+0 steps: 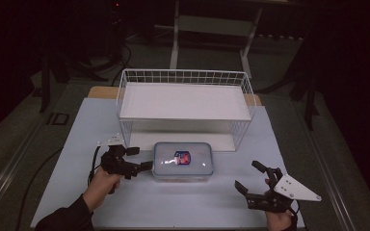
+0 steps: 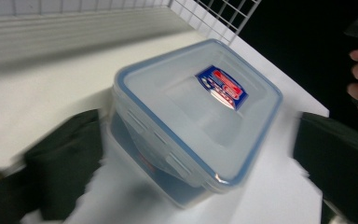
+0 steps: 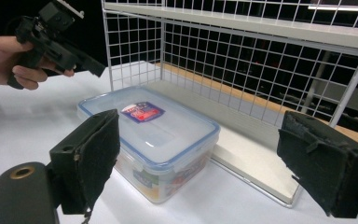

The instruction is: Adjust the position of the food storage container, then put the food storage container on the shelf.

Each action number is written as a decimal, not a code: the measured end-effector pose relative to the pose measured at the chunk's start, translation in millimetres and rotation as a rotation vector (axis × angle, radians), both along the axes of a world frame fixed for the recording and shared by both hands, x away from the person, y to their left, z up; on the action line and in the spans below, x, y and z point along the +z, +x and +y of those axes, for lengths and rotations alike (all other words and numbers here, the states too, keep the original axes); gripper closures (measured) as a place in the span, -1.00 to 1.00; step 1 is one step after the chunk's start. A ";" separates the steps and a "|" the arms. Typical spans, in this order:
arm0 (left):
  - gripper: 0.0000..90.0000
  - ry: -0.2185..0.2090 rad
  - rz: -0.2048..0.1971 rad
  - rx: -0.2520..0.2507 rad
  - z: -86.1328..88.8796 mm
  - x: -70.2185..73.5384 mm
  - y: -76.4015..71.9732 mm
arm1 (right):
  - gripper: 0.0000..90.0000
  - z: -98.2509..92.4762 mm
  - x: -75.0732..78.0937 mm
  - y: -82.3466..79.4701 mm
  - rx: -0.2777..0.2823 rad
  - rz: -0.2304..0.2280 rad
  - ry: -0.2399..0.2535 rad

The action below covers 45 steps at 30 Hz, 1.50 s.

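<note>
Right now the worktop (image 1: 173, 207) holds a white wire rack (image 1: 185, 103) along its far edge, and a clear box with a blue-rimmed lid (image 1: 183, 162) sits in the middle, just in front of the rack. The left tongs (image 1: 147, 166) are spread wide beside the box's left end. The right tongs (image 1: 251, 182) are spread too, near the right front corner. If the left tongs close crooked, the smooth box could slide away.

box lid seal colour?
Blue, running around the clear lid of the box; clearest in the left gripper view.
</note>
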<state>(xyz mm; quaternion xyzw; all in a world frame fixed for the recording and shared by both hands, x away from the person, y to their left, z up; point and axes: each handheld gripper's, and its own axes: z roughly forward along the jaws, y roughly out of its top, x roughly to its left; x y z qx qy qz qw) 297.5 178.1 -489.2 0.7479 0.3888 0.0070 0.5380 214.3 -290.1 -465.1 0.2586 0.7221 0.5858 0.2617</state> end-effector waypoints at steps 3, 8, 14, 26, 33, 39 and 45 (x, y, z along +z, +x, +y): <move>-0.99 0.000 0.010 0.008 -0.3 -0.5 4.3 | -0.71 1.5 -0.5 0.3 0.002 0.000 -0.008; -0.99 -0.020 0.039 0.015 -3.0 -3.2 12.0 | -0.71 2.9 -0.8 0.4 0.001 0.001 -0.013; -0.98 -0.054 0.136 0.005 -11.6 -11.4 25.3 | -0.72 5.7 -1.6 2.0 -0.007 0.000 -0.018; -0.64 -0.103 0.390 0.062 -8.3 -31.8 41.4 | -0.75 11.3 -2.2 2.4 -0.046 -0.020 -0.017; -0.27 -0.157 0.525 0.008 -6.4 -46.6 48.0 | -0.72 18.4 -3.7 2.0 -0.007 -0.015 -0.016; 0.01 -0.186 0.525 -0.029 -5.8 -46.5 48.2 | -0.58 22.5 -6.0 2.3 -0.001 0.025 -0.036; 0.14 -0.189 0.496 -0.053 -3.0 -40.6 42.4 | -0.23 26.8 -5.9 9.7 -0.012 0.134 -0.074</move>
